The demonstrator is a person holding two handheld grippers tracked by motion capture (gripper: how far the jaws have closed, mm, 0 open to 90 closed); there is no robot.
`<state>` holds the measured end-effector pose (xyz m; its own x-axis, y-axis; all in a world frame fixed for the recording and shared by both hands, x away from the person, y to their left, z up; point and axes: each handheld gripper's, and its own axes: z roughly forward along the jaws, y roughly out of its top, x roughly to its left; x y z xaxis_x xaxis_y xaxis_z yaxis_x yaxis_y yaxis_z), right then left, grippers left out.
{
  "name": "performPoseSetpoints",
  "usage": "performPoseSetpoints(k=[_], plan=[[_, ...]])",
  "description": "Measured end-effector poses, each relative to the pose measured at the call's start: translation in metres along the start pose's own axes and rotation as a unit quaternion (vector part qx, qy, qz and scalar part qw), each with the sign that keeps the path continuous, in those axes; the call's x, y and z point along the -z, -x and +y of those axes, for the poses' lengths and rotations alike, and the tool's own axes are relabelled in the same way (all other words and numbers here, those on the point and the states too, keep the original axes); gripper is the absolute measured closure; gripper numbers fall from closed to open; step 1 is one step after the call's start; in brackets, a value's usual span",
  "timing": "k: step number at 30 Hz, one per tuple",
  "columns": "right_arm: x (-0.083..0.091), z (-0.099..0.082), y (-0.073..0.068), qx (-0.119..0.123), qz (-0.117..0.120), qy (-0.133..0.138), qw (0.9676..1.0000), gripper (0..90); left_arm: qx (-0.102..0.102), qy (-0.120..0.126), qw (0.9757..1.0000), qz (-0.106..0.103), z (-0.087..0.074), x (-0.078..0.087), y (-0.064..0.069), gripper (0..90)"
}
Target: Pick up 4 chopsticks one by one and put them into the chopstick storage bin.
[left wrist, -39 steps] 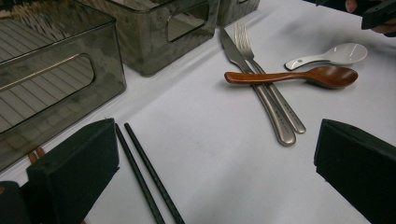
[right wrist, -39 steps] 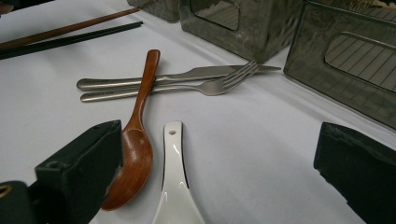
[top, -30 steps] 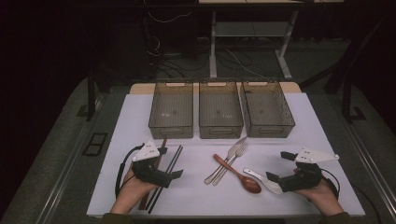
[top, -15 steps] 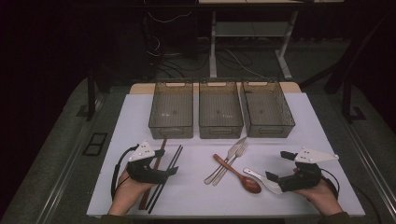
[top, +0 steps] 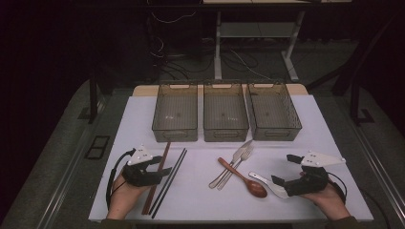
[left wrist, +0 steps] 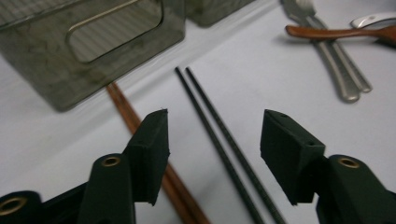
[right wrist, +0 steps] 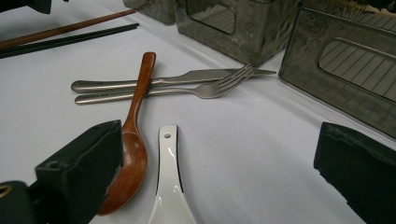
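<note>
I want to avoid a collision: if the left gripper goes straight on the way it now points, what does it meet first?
Probably the black chopsticks, lying between the jaws of the left gripper; depth is unclear. Its jaws have just been closing, not yet pressing them.

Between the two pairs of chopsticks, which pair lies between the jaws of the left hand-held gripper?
The black chopsticks. They run up between the two jaws, while the brown wooden chopsticks pass under the left jaw, beside the bin.

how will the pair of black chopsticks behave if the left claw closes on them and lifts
The black chopsticks look thin, straight and stiff, so they probably won't bend. Being slim and lying loose side by side on the white table, they may roll or scissor apart. The left claw, whose jaws have just been closing, straddles them near one end, so the far tips could droop.
</note>
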<state>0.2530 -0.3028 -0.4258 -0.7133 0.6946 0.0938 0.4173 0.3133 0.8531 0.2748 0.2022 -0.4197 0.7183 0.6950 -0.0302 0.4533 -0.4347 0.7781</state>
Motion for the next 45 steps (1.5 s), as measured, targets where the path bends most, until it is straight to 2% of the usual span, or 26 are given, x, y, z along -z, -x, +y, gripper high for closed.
performPoseSetpoints(k=[8, 13, 17, 23, 25, 45], plan=[[-0.001, 0.000, 0.000, 0.006, -0.004, -0.002, 1.0000, 1.4, 0.018, -0.014, 0.9997, 0.008, -0.005, 0.000, -0.010, 55.6], [-0.001, 0.000, 0.000, 0.006, -0.004, -0.006, 1.0000, 1.3, 0.030, -0.039, 0.9987, 0.013, -0.010, -0.002, -0.014, 62.2], [-0.002, -0.001, 0.000, 0.009, -0.004, -0.005, 0.9999, 1.3, 0.042, -0.044, 0.9980, 0.018, -0.013, -0.003, -0.016, 66.2], [-0.002, -0.001, -0.001, 0.009, -0.005, -0.009, 0.9999, 1.3, 0.046, -0.051, 0.9975, 0.015, -0.016, -0.003, -0.020, 72.9], [-0.002, -0.001, -0.001, 0.009, -0.005, -0.009, 0.9999, 1.4, 0.054, -0.057, 0.9968, 0.013, -0.017, -0.004, -0.020, 74.0], [-0.002, -0.001, -0.001, 0.009, -0.005, -0.011, 0.9999, 1.4, 0.068, -0.065, 0.9956, 0.009, -0.018, -0.007, -0.021, 77.9]])
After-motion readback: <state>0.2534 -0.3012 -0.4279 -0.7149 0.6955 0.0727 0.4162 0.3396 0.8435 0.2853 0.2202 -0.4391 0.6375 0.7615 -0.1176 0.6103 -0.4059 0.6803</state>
